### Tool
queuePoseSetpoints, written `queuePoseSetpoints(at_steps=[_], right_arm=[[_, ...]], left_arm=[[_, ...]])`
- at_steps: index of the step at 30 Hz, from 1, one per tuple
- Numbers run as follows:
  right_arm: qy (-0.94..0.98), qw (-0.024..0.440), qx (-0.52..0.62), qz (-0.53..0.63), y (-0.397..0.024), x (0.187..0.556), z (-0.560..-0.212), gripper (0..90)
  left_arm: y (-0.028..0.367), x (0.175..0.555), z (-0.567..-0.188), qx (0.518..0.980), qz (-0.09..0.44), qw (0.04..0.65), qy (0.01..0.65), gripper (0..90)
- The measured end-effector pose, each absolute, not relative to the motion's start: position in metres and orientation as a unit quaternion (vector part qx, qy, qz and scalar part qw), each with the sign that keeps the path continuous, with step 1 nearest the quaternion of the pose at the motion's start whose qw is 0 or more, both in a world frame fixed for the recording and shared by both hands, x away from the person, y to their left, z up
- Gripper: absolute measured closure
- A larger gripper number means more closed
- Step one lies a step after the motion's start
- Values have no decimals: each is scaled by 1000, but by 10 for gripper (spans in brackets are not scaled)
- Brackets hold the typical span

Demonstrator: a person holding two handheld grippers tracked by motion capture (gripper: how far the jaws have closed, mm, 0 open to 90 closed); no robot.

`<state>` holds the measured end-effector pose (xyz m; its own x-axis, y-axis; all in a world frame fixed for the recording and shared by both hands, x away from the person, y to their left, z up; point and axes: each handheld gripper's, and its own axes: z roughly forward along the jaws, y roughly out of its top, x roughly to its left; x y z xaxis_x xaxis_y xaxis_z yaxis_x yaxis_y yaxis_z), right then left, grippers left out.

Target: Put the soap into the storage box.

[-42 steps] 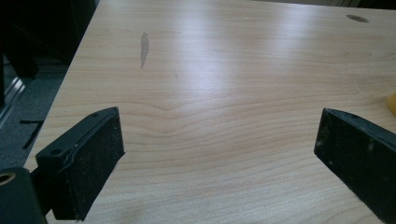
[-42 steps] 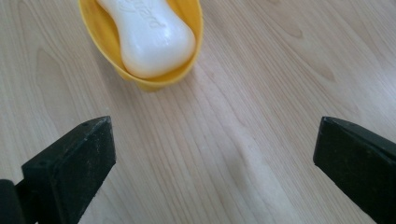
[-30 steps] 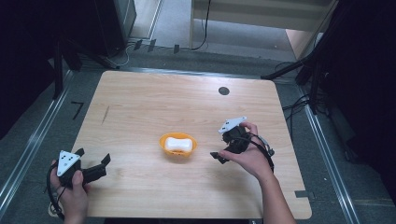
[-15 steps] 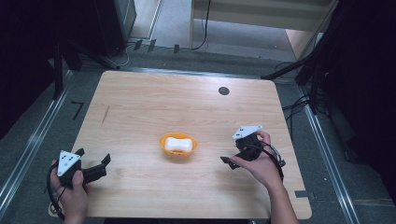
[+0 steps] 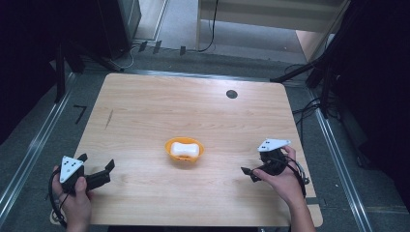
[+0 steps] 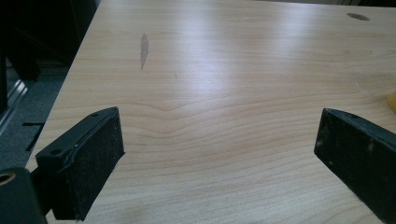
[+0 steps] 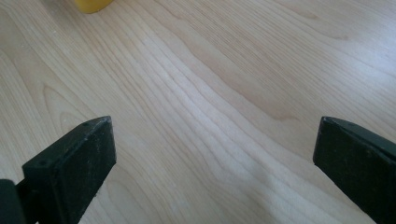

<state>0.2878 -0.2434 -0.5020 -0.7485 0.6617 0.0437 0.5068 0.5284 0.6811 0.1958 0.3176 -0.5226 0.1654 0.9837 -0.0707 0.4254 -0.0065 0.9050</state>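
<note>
An orange bowl (image 5: pixel 167 145) sits in the middle of the wooden table (image 5: pixel 193 111), with a white bone-shaped object (image 5: pixel 184 150) lying in it. Near the table's front left corner a hand holds my left gripper (image 5: pixel 96 162), open, its jaws pointing right toward the bowl. My left gripper (image 6: pixel 219 135) has only bare wood between its wide jaws, and a sliver of the bowl (image 6: pixel 391 101) shows at the right edge. My right gripper (image 5: pixel 250 174) is held low near the front right, open, and aims left. Bare wood also lies between the jaws of my right gripper (image 7: pixel 215 130), with the bowl (image 7: pixel 93 4) beyond them.
A black round grommet (image 5: pixel 231 94) is set in the table's far right part. A dark streak (image 5: pixel 109 118) marks the wood at the left; the same streak (image 6: pixel 144 46) appears ahead of the left jaws. Cables (image 5: pixel 309 108) lie on the floor at the right.
The right hand and its gripper have drawn back to the right and toward the front edge, away from the bowl. The left gripper has stayed still.
</note>
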Motion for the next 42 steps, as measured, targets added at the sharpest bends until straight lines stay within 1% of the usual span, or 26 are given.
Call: queuePoseSetpoints(at_steps=[17,21,24,42], right_arm=[[839,125,369,379,-287,265,-514,0],[831,127,385,381,-298,260,-517,0],[825,142,399,375,-310,253,-522,0],[779,160,467,388,-365,221,-537,0]], left_arm=[[317,195,-523,632,328,429,556,18],[317,195,-523,632,327,429,556,18],[316,195,-523,632,328,428,556,18],[317,195,-522,633,325,429,557,18]])
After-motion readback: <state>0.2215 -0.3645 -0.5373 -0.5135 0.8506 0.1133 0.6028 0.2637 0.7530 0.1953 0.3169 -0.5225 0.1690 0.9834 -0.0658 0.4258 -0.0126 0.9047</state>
